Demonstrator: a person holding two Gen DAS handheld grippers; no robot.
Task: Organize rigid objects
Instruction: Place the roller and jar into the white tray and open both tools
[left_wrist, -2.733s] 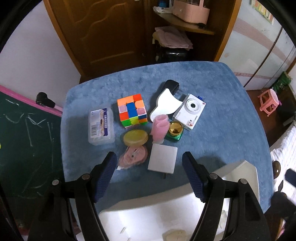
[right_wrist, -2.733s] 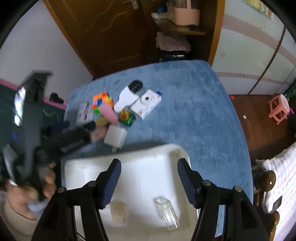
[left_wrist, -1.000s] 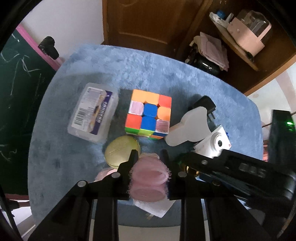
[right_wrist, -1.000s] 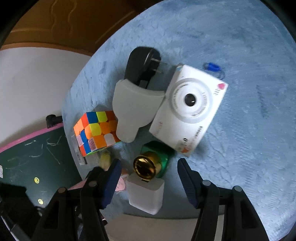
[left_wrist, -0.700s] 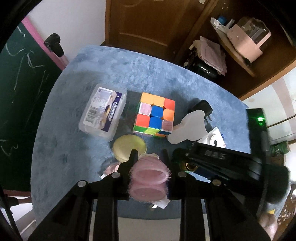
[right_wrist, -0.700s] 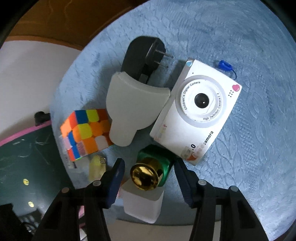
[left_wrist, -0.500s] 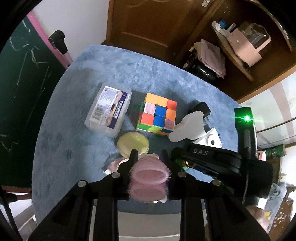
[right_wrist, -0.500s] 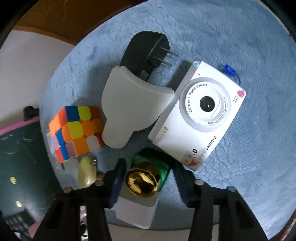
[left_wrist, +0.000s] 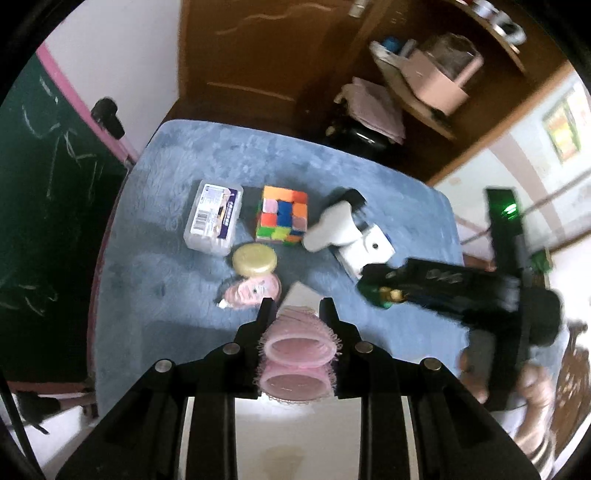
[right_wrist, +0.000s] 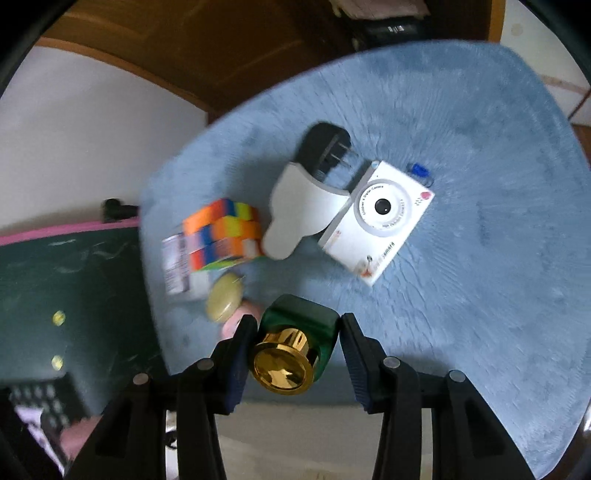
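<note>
My left gripper (left_wrist: 298, 314) is shut on a pink hair roller (left_wrist: 300, 341) and holds it above the near edge of the blue table (left_wrist: 177, 280). My right gripper (right_wrist: 298, 325) is shut on a green perfume bottle with a gold cap (right_wrist: 291, 347), lifted off the table; it also shows in the left wrist view (left_wrist: 380, 293). On the table lie a colour cube (left_wrist: 282, 219), a white toy camera (right_wrist: 376, 227), a clear plastic box (left_wrist: 214, 218), a yellow round tin (left_wrist: 254, 260), a pink item (left_wrist: 253, 293) and a white square block (left_wrist: 301, 295).
A white curved piece (right_wrist: 303, 210) lies over a black plug adapter (right_wrist: 323, 147) beside the camera. A white bin (left_wrist: 295, 435) sits just below my left gripper. A green chalkboard (left_wrist: 44, 206) stands to the left, a wooden door and shelves behind the table.
My right gripper closed on the green bottle and lifted it off the table. My left gripper pulled back and up with the pink roller; the table objects look farther away.
</note>
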